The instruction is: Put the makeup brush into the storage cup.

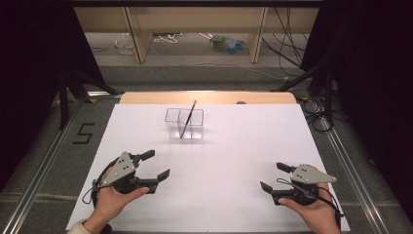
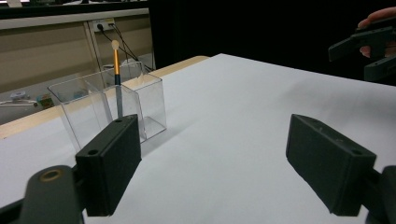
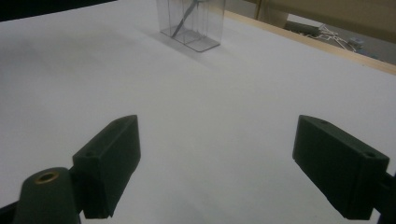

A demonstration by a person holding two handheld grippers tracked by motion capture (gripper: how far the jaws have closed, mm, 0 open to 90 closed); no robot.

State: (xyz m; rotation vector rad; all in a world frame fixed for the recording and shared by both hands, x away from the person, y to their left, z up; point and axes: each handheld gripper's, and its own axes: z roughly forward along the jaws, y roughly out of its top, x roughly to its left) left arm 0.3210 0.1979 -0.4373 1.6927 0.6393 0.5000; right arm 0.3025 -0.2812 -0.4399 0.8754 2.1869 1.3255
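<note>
1. On the white table (image 1: pixel 219 195), toward its far middle, stands a clear plastic holder (image 1: pixel 184 124), the landmark for everything else.
2. Inside the holder leans a thin brush (image 1: pixel 188 119); its lower end sits at the holder's floor and its upper end tilts toward the far side, rising above the rim.
3. From the left gripper view the holder (image 2: pixel 105 105) shows an inner wall that splits it into compartments, and the brush (image 2: pixel 116 74) has a gold band below a pale tip, with a grey shaft lower down.
4. Nearer the person than the holder and off to its left, the left gripper (image 1: pixel 155 164) hovers over the table, held in the person's left hand (image 1: pixel 111 202); its jaws stand wide apart with nothing between them.
5. Nearer the person than the holder and off to its right, well apart from it, the right gripper (image 1: pixel 274 177) is held in the right hand (image 1: pixel 315 212); its jaws are likewise spread, gripping nothing.
6. From the right gripper view the holder (image 3: pixel 191 23) lies far ahead, beyond the bare white surface between the two black jaws.
7. Neither gripper touches the holder or the brush.
8. Beyond the holder, a strip of the wooden edge (image 1: pixel 209 97) of the tabletop shows past the white sheet.
</note>
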